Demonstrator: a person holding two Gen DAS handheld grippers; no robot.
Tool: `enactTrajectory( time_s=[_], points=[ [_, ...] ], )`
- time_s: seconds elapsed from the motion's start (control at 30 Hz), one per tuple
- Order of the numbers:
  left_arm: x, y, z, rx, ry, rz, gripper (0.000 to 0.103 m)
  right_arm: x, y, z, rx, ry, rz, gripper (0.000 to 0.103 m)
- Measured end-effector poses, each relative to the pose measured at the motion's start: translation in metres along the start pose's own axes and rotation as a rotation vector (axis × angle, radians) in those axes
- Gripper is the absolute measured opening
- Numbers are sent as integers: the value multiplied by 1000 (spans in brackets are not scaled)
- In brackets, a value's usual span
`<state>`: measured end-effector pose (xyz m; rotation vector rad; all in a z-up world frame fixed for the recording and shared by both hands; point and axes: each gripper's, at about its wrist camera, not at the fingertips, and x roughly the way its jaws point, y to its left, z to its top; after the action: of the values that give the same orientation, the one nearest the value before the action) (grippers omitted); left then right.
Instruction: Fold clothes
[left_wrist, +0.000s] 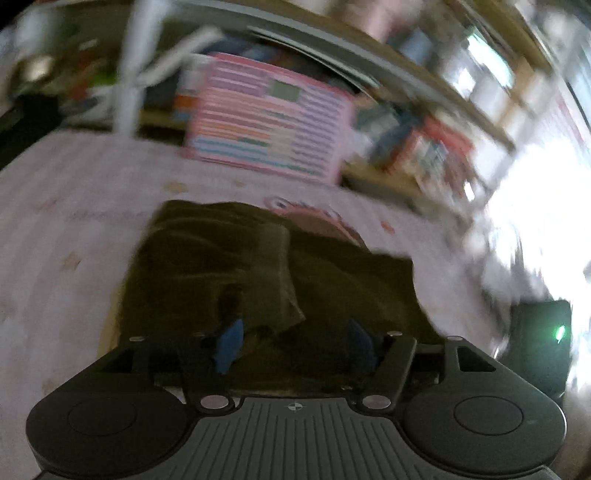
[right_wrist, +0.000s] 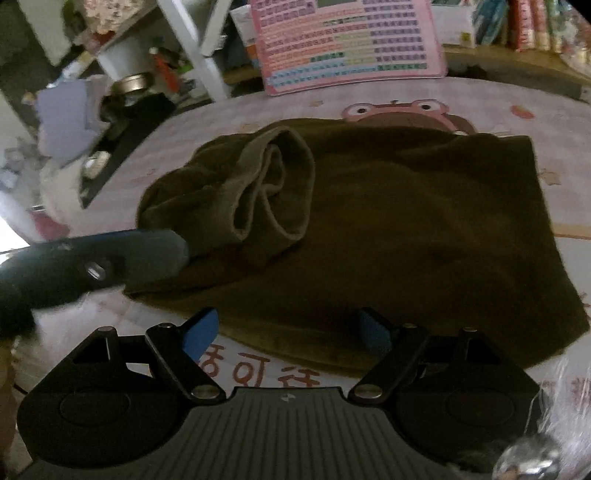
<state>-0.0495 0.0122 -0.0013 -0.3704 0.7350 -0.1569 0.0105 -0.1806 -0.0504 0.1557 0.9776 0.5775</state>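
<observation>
One pink chart (right_wrist: 347, 44) stands behind the olive garment (right_wrist: 406, 229).

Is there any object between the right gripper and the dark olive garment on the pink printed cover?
Nothing visible is in the way. The right gripper is open at the near hem of the dark olive garment, with only the pink printed cover below. The left gripper's finger touches the folded sleeve, off to the side.
</observation>
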Motion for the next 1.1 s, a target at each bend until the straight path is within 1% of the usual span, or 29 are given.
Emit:
enactTrajectory(
  time_s=[0.03, 0.13, 0.2, 0.3, 0.33, 0.37, 0.4, 0.43, 0.47, 0.5, 0.53, 0.6, 0.63, 0.67, 0.73, 0.77, 0.8, 0.83, 0.87, 0.93, 0.97, 1.1],
  points=[
    [-7, 7, -1, -63, -24, 13, 65, 1, -2, 2, 2, 4, 31, 82],
    [-23, 18, -13, -188, -64, 56, 65, 7, -10, 13, 69, 12, 130, 82],
    [-33, 25, -22, -271, -91, 84, 65, 18, -18, 27, 154, 26, 176, 83],
    [-49, 36, -34, -396, -131, 127, 65, 40, -30, 47, 292, 56, 208, 83],
    [-54, 40, -38, -436, -144, 142, 65, 45, -33, 52, 339, 54, 222, 81],
    [-58, 39, -39, -444, -150, 152, 65, 48, -35, 56, 378, 53, 238, 77],
    [-61, 38, -40, -450, -156, 163, 65, 53, -36, 60, 403, 66, 242, 60],
    [-64, 37, -39, -451, -169, 171, 65, 58, -35, 64, 420, 87, 236, 37],
    [-67, 37, -39, -451, -181, 179, 65, 63, -35, 67, 434, 107, 245, 28],
    [-70, 37, -38, -451, -193, 187, 65, 62, -36, 69, 452, 116, 282, 19],
    [-72, 36, -38, -451, -206, 194, 65, 57, -38, 71, 484, 108, 339, 17],
    [-73, 36, -36, -457, -212, 198, 65, 44, -50, 69, 588, 74, 500, 16],
    [-72, 36, -36, -463, -207, 199, 65, 39, -56, 68, 621, 60, 519, 16],
    [-70, 36, -36, -469, -199, 198, 65, 39, -61, 67, 627, 60, 480, 16],
    [-63, 35, -35, -470, -184, 189, 65, 49, -71, 65, 626, 87, 371, 18],
    [-60, 33, -33, -464, -178, 187, 65, 57, -75, 64, 631, 110, 344, 20],
    [-57, 31, -32, -458, -172, 186, 65, 63, -77, 62, 634, 131, 348, 28],
    [-54, 29, -30, -452, -166, 185, 65, 67, -77, 62, 622, 143, 355, 33],
    [-51, 27, -28, -449, -158, 190, 65, 65, -75, 63, 598, 140, 353, 34],
    [-45, 25, -27, -443, -148, 200, 65, 54, -69, 68, 523, 125, 345, 46],
    [-42, 24, -28, -441, -144, 203, 65, 47, -66, 70, 480, 117, 345, 48],
    [-32, 18, -27, -429, -132, 217, 65, 12, -64, 69, 309, 65, 319, 63]
  ],
)
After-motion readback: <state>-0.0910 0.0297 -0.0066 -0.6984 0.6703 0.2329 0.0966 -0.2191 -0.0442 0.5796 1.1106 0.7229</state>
